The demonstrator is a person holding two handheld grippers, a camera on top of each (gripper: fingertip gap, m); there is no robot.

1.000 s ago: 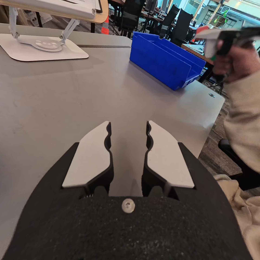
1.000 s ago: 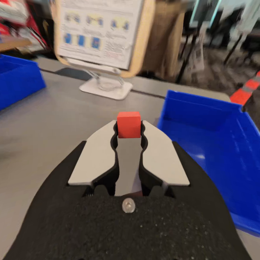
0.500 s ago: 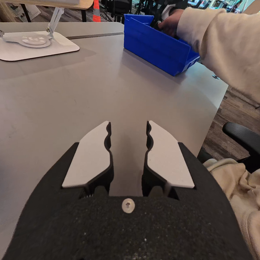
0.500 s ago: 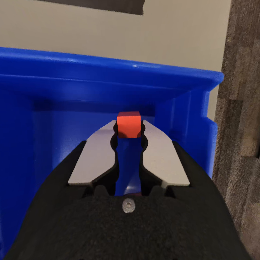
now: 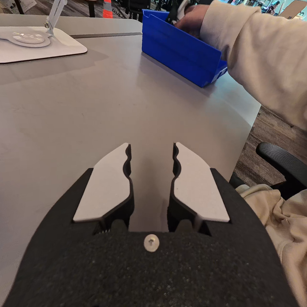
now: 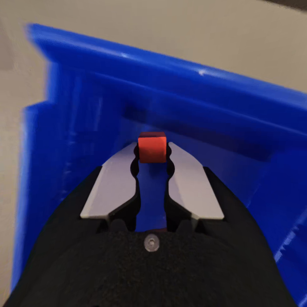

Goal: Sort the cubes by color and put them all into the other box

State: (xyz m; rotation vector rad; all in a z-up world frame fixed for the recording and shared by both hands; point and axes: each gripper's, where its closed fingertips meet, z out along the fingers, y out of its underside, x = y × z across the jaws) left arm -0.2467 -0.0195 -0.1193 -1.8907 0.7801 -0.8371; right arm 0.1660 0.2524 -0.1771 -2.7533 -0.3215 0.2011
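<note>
Here we hold the red cube (image 6: 152,147) pinched at the tips of our right tongs (image 6: 152,149), low inside the blue box (image 6: 216,93), ready to set down; our left tongs (image 5: 152,159) wait wide, empty, above the bench (image 5: 99,103).

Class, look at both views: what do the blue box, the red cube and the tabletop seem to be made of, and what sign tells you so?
Blue box: likely moulded plastic, glossy; white glints on its rim, ribbed walls.
Red cube: matt, no shine, even colour; painted wood or foam, cannot tell which.
Tabletop: smooth grey surface, probably laminate, with a soft sheen and faint scuffs.
</note>
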